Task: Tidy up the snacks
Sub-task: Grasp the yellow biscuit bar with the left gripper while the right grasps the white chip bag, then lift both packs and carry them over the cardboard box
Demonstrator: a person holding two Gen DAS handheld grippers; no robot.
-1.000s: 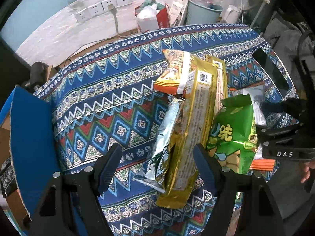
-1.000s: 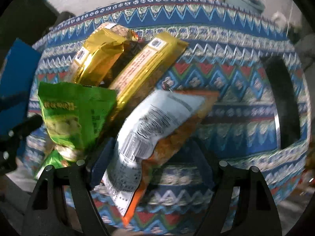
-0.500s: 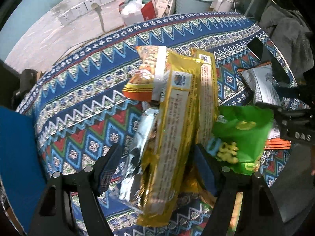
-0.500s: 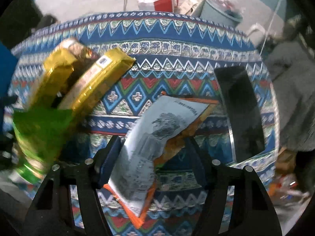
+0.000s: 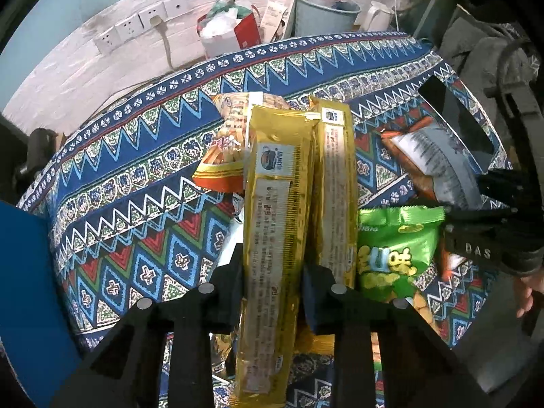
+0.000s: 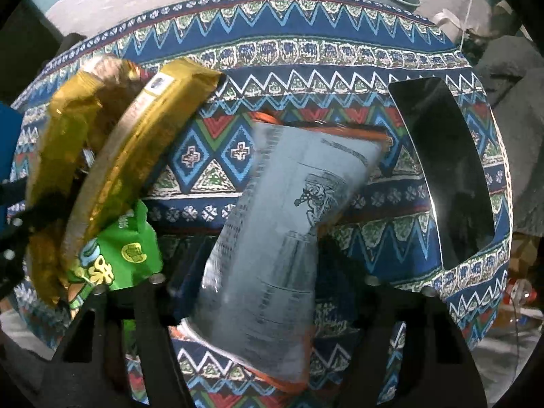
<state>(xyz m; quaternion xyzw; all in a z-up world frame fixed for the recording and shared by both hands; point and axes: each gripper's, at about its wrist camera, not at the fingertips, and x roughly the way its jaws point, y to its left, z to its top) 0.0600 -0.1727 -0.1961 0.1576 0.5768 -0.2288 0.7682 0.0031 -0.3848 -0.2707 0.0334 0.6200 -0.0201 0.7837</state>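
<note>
Barely begun, by the look of it: snacks heaped loose on the patterned table (image 5: 142,183), none sorted, no bin or tray for them in sight.

Left to right in the left wrist view: an orange bag (image 5: 227,149) at ten o'clock from the left claw (image 5: 272,289), partly tucked under the pile. Then the gold packet (image 5: 275,224), running from between the jaws up toward twelve o'clock, pinched near its lower end by the left claw, jaws pressed in on both sides. Just beside it at one o'clock, a second gold packet (image 5: 335,183), touching the first. At three o'clock, a green bag (image 5: 391,255), overlapping that second packet's edge.

Farther right, in the right wrist view: the silver bag (image 6: 282,238) with orange trim, lying between the jaws of the right claw (image 6: 268,292) and stretching to one o'clock. Jaws closing on it, pads not clearly pressing yet. A dark phone (image 6: 448,176) at two o'clock, apart from the snacks.

Left to do: lifting both and grouping the lot.
</note>
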